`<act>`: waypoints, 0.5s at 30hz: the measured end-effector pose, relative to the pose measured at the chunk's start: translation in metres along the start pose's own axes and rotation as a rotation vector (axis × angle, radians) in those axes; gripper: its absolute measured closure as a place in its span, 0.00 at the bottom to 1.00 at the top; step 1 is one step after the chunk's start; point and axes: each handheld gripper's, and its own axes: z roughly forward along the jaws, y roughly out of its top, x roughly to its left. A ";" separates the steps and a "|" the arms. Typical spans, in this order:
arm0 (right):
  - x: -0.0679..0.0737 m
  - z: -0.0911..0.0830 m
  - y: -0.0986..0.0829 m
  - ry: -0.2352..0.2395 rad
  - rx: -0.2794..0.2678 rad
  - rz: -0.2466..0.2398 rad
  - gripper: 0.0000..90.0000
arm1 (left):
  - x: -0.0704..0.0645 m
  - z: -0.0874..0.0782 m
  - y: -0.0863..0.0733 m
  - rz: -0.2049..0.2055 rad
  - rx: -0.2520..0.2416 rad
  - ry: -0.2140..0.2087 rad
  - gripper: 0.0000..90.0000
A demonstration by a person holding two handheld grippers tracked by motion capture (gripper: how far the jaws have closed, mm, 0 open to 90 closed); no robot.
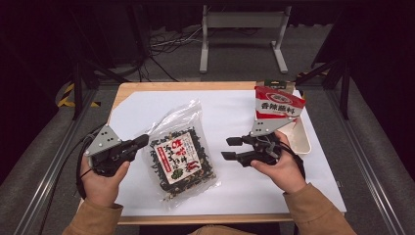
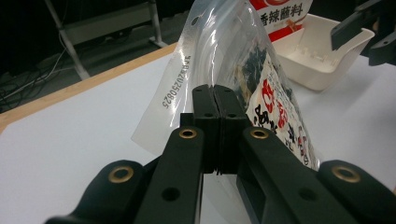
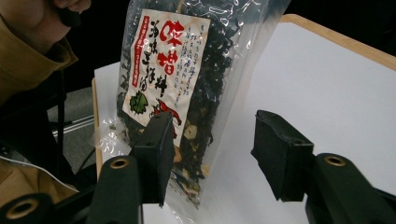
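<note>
Pinching only the clear edge of the seaweed bag at table centre, the left gripper risks slippage; the right gripper, jaws spread, waits at 3 o'clock.

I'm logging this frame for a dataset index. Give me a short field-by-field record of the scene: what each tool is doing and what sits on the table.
left tool: jaws shut, at the edge of the seaweed bag
right tool: jaws open, apart from the bag, pointing toward it
seaweed bag: clear packet, dark dried contents, red-and-white label, lying flat mid-table
white tray: at the table's right edge
red sauce packet: standing in the tray
surface: white sheet on a wooden table
</note>
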 end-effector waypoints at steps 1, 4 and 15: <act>-0.001 0.002 0.001 0.004 -0.003 0.006 0.51 | -0.001 0.000 0.001 0.002 -0.001 -0.003 0.99; -0.002 0.011 0.003 0.020 -0.015 0.022 0.47 | -0.004 -0.001 0.003 0.008 -0.012 -0.007 0.99; -0.010 0.036 0.009 0.047 -0.074 0.078 0.38 | -0.011 -0.002 0.013 0.042 -0.053 -0.022 1.00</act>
